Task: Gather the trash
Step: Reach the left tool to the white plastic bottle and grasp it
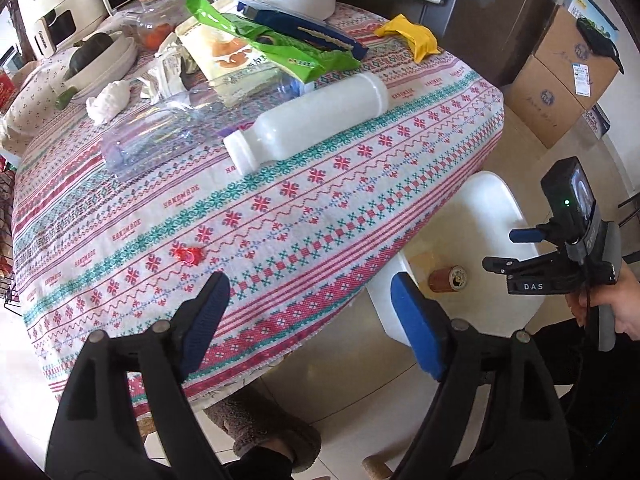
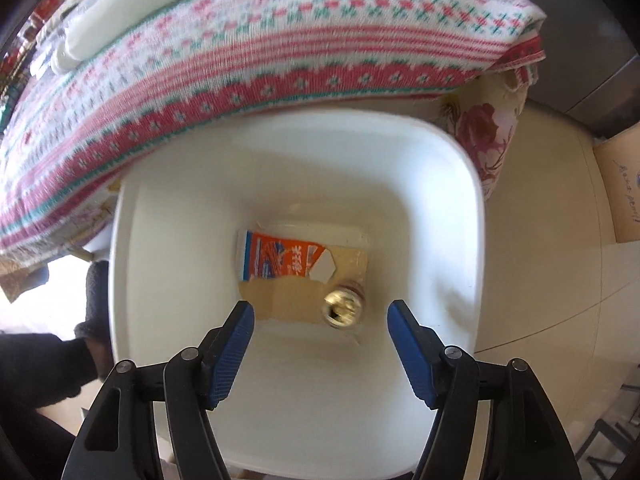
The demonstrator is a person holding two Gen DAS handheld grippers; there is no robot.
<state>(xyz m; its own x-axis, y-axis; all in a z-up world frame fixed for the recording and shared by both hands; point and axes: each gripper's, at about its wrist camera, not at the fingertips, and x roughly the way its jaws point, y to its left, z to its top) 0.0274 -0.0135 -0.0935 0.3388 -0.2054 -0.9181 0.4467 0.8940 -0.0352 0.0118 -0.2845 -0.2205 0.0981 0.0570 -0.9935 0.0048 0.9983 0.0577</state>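
The right gripper (image 2: 320, 320) hangs over a white bin (image 2: 460, 208), its jaws spread wide with nothing between them. At the bottom of the bin lie an orange and white carton (image 2: 276, 258), a piece of brown cardboard (image 2: 292, 300) and a can (image 2: 344, 306) showing its metal end; the can sits on the cardboard just right of the carton. The bin stands beside the counter, under the edge of the patterned tablecloth (image 2: 248, 60). A white bottle (image 2: 120, 12) lies on its side on the cloth at upper left.
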